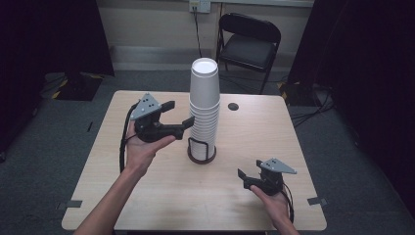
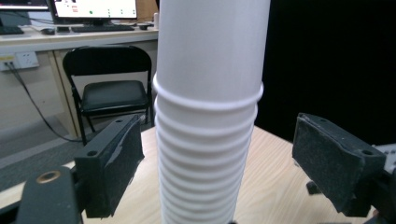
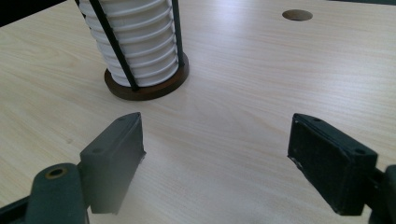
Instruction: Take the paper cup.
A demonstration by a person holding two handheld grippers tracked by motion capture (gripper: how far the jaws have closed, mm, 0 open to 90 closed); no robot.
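Now: left gripper (image 1: 177, 113) raised beside the cup stack (image 1: 204, 105) at table centre, pads apart on either side, touching nothing. Best centred on the top cup's rim, squeezed gently, lifted straight up. Right gripper (image 1: 248, 176) wide open, empty, near right.
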